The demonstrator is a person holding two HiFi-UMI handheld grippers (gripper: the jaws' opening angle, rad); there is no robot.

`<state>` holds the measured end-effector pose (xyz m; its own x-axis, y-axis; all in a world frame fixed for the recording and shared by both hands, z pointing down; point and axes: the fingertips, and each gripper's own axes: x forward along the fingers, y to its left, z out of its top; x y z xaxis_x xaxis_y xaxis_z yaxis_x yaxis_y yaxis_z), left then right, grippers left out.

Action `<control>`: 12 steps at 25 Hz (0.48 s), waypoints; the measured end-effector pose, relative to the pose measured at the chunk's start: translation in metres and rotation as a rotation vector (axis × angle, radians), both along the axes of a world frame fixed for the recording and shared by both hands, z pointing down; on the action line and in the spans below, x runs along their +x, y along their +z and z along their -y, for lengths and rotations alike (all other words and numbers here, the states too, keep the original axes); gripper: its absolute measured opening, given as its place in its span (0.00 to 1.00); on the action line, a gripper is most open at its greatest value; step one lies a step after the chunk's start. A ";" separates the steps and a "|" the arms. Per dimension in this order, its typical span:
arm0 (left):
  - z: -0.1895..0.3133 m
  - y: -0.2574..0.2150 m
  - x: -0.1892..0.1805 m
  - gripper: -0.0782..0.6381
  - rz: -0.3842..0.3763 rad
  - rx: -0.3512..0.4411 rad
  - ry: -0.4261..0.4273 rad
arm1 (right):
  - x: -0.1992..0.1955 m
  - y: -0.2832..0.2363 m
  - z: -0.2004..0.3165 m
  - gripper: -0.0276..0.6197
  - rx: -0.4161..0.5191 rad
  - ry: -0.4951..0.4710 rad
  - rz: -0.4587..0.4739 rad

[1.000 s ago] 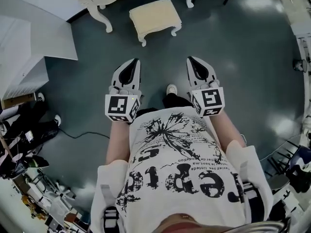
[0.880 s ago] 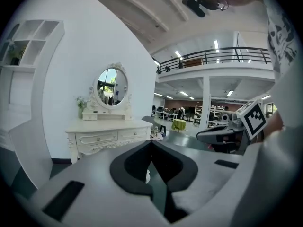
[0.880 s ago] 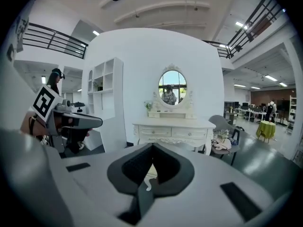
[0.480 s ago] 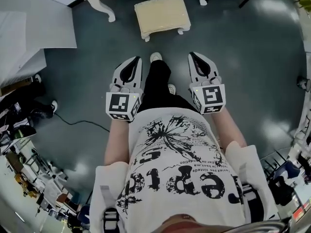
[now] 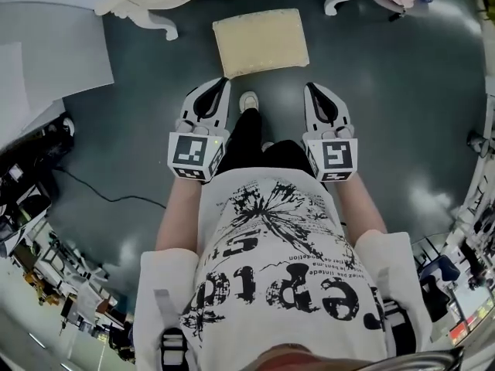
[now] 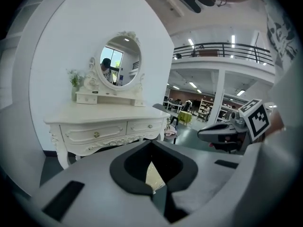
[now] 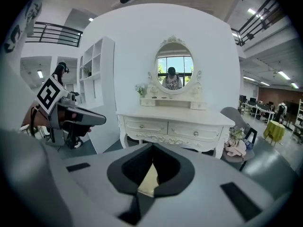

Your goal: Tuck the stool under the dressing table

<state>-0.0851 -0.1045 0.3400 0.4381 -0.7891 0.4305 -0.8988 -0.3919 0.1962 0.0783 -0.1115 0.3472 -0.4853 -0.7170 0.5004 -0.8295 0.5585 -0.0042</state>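
Cream rectangular cushioned stool, on dark grey glossy floor just in front of ornate white dressing desk; left gripper and right gripper near it, fingers closed together, empty; oval mirror visible in gripper views only.

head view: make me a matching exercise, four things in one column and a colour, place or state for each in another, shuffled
Things:
1. stool
2. dressing table
3. shoe
4. left gripper

Descriptions:
a. jaws shut, nothing held
b. cream top
c. white, carved legs, at the view's top edge
d. white, just short of the stool

Pairs: 1-b, 2-c, 3-d, 4-a
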 end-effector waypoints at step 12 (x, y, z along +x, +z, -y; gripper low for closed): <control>0.061 0.153 0.017 0.14 -0.047 -0.185 -0.116 | -0.013 0.160 0.080 0.07 -0.163 -0.085 0.006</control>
